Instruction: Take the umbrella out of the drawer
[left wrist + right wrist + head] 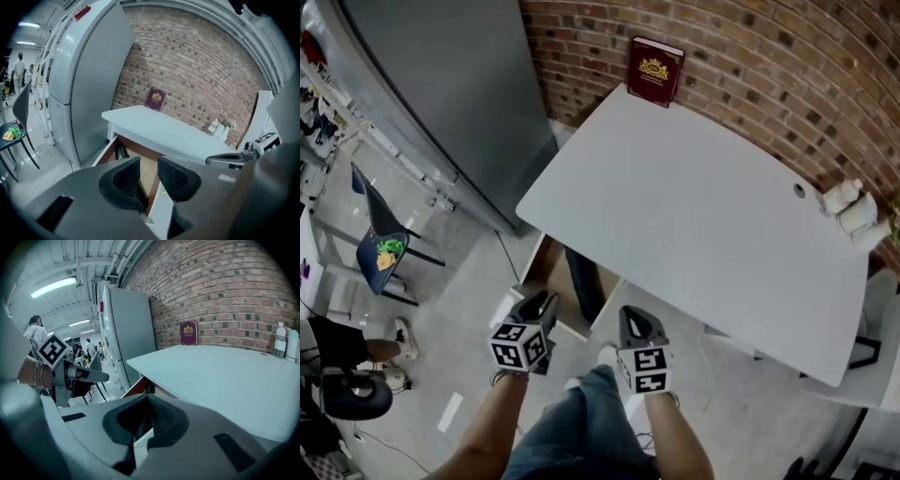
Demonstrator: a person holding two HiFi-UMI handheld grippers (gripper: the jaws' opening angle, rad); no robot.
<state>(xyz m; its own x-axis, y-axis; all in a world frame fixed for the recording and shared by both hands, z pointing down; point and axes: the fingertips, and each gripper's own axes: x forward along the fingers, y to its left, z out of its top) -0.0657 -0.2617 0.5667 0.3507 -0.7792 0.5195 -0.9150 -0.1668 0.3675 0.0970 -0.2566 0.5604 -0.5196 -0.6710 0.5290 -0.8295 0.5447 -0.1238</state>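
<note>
Under the white table (703,216), at its left front corner, a brown drawer (546,270) stands pulled out. Inside it lies a dark, long umbrella (581,281); the left gripper view shows only its dark end (122,152) by the drawer's left wall (104,153). My left gripper (546,302) hangs just in front of the drawer, open, with nothing between its fingers (148,165). My right gripper (634,321) hovers beside it at the table's front edge, its fingertips meeting with nothing in them (148,398). Neither gripper touches the umbrella.
A dark red book (654,70) leans on the brick wall at the table's back. White bottles (848,206) stand at its right end. A tall grey cabinet (441,94) rises left of the drawer, with a chair (380,248) beyond. People stand far off.
</note>
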